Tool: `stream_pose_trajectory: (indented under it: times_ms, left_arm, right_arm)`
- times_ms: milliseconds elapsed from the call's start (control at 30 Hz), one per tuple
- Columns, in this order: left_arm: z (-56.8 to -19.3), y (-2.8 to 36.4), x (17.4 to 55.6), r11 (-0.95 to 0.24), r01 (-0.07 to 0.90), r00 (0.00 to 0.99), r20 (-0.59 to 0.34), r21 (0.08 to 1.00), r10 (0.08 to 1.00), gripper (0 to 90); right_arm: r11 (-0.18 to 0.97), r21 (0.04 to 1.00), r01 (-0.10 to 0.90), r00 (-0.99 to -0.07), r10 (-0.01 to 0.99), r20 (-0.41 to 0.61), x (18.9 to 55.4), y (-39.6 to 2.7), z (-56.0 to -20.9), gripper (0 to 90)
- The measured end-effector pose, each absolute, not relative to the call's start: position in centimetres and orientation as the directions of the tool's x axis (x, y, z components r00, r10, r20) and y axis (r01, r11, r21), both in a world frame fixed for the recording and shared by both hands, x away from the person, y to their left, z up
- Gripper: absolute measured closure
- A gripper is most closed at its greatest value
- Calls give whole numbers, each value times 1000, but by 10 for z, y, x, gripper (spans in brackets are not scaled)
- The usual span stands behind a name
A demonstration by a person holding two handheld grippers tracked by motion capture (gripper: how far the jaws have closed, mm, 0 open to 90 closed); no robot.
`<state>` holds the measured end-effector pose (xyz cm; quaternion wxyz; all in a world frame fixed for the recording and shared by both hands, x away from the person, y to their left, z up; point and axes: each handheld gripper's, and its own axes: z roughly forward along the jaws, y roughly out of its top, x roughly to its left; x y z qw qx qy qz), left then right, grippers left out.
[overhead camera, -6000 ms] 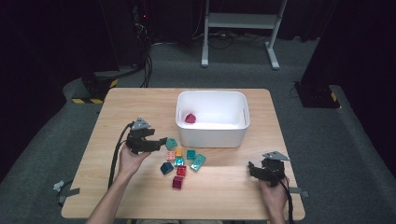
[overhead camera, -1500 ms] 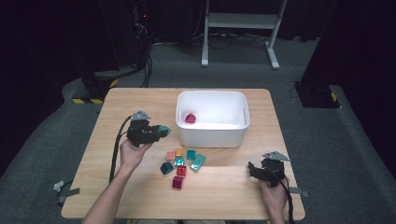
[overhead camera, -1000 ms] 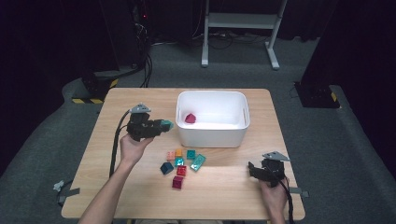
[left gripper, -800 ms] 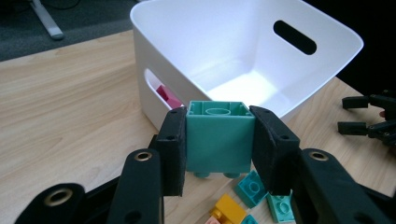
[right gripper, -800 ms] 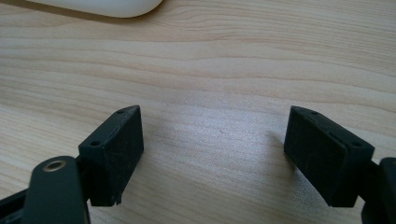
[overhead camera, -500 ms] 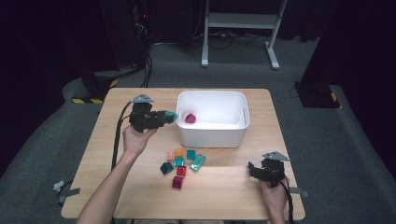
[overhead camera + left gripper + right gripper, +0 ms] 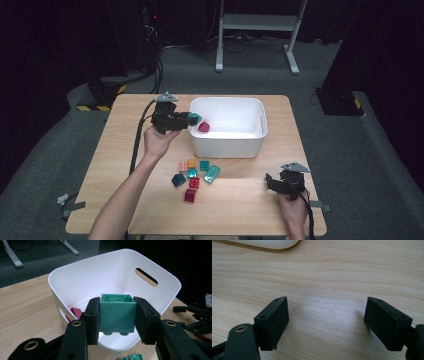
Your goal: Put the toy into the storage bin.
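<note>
My left gripper (image 7: 192, 119) is shut on a teal brick (image 7: 117, 313), which hangs over the left rim of the white bin (image 7: 252, 145). In the left gripper view the brick sits squarely between both pads (image 7: 93, 320), studs facing down, above the bin's (image 7: 62, 285) near wall. A dark red brick (image 7: 203, 127) lies inside the bin at its left; the left gripper view shows this red brick (image 7: 76, 312) behind the jaw. My right gripper (image 7: 325, 322) stands open over bare wood, nothing between its jaws. From above, the right gripper (image 7: 270, 181) rests near the table's front right.
Several loose bricks lie in a cluster in front of the bin: an orange one (image 7: 191, 163), a teal one (image 7: 211, 173), a dark blue one (image 7: 178, 180), red ones (image 7: 190, 195). A cable (image 7: 137, 145) trails from the left gripper. The table's left half is bare wood (image 7: 110, 165).
My left gripper has carried the teal brick up and to the right, from the table beside the bin to over the bin's left rim. The right gripper has stayed put.
</note>
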<state>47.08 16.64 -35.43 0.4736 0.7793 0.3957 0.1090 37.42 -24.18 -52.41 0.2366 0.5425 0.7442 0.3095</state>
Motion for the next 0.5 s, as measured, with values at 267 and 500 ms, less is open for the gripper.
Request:
stream_pose_trajectory:
  times_ms: [267, 500]
  left_arm:
    - [-361, 151, 481, -260, 519, 668, -196, 814, 718, 586]
    - [-369, 140, 488, -283, 523, 668, -181, 804, 722, 585]
  right_arm:
    - [219, 717, 661, -299, 954, -16, 374, -242, -524, 197]
    - [220, 717, 661, -299, 954, -16, 374, -242, -524, 197]
